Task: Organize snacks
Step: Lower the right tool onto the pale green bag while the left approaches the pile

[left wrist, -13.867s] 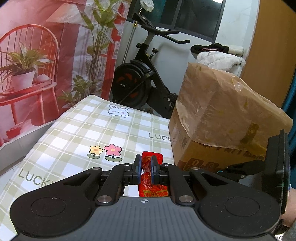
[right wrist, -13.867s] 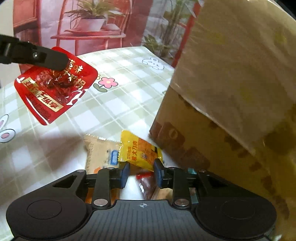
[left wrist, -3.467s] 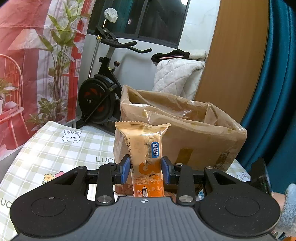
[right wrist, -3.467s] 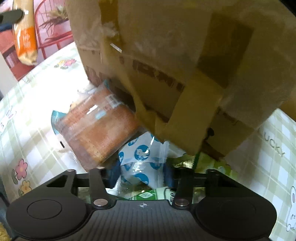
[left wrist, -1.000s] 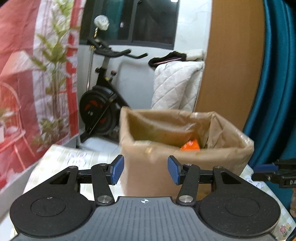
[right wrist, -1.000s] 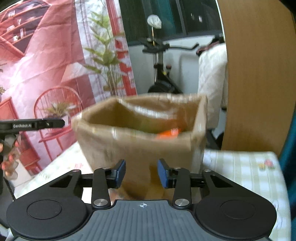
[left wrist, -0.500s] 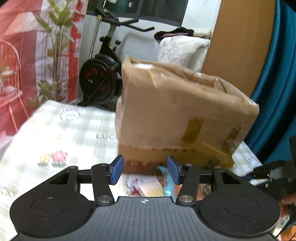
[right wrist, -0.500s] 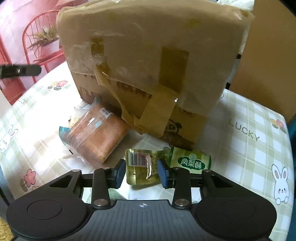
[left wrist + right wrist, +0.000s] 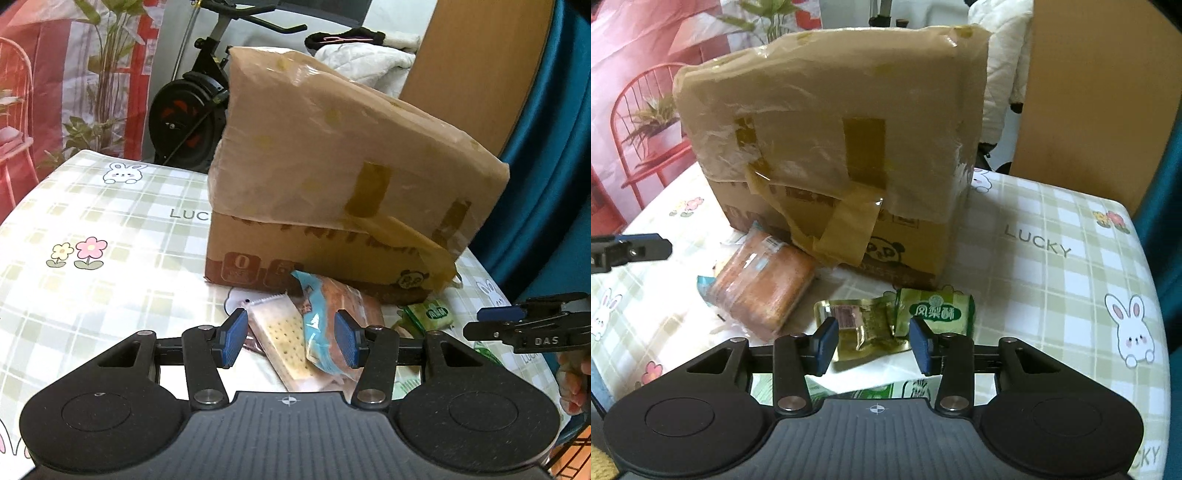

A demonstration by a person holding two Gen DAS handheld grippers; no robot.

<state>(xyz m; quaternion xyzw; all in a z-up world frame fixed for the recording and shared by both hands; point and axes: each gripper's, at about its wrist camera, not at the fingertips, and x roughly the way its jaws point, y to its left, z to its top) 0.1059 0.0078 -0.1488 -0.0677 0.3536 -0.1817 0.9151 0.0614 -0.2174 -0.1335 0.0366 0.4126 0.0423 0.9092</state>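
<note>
A taped cardboard box [image 9: 332,184] [image 9: 834,155] stands on the checked tablecloth. Snack packs lie at its foot. My left gripper [image 9: 290,339] is open above a cracker pack [image 9: 280,339] and a brown bread pack with blue wrapper [image 9: 340,310], touching neither. My right gripper [image 9: 873,345] hovers just above a gold-green snack pack [image 9: 864,325]; its jaws are opening and the pads do not press on it. A green pineapple-cake pack [image 9: 936,312] [image 9: 428,314] lies beside it. The bread pack [image 9: 761,284] lies left of them in the right wrist view.
The tablecloth [image 9: 92,229] [image 9: 1052,258] has open space left and right of the box. Another green pack [image 9: 908,391] lies under my right gripper. An exercise bike [image 9: 192,103] and a wooden panel [image 9: 472,74] stand behind the table. Fingers of a hand [image 9: 574,373] show at right.
Both grippers have come down from above the box's open top to the snack packs at its foot. The right gripper's jaws have spread wider; the left jaws kept their gap.
</note>
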